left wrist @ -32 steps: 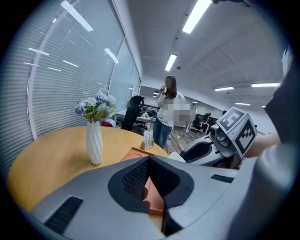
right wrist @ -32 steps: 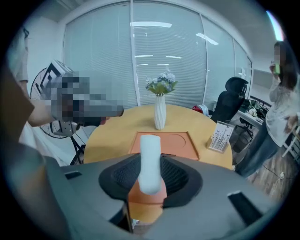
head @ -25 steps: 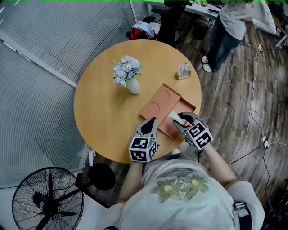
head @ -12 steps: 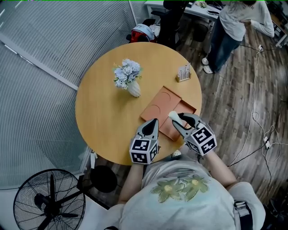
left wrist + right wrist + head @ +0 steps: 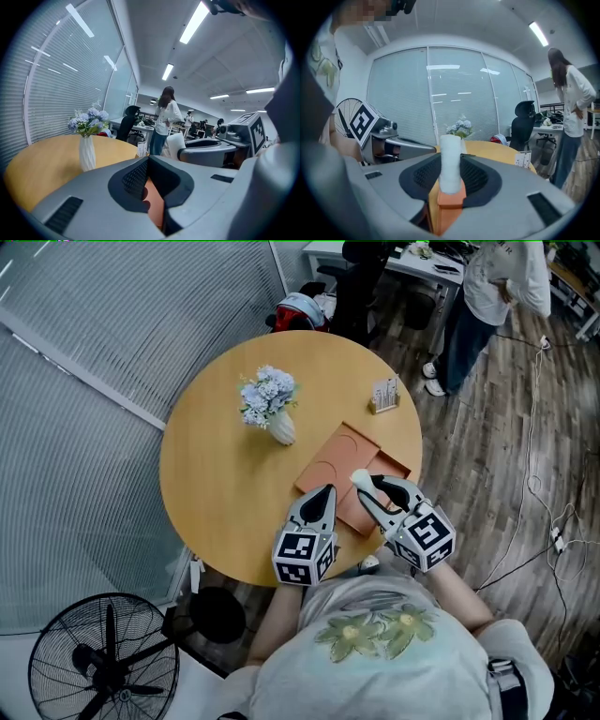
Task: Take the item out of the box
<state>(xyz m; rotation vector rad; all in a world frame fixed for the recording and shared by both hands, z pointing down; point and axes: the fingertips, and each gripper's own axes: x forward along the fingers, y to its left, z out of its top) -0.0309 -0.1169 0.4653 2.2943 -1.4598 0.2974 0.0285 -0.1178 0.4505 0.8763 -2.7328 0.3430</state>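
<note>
Pinching the white roll, the right gripper jaws hold it over the orange box; the left gripper jaws sit pressed together. Next, it probably wants setting down on the worktop.

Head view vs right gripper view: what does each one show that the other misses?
Head view only: the lid of the orange box, lying flat with two round recesses, and the cables on the floor.

Right gripper view only: the ceiling light, and the right tool closed on both sides of the upright white roll.

Both: the white roll, the left tool, the flowers, the fan, the round table and the standing person.
</note>
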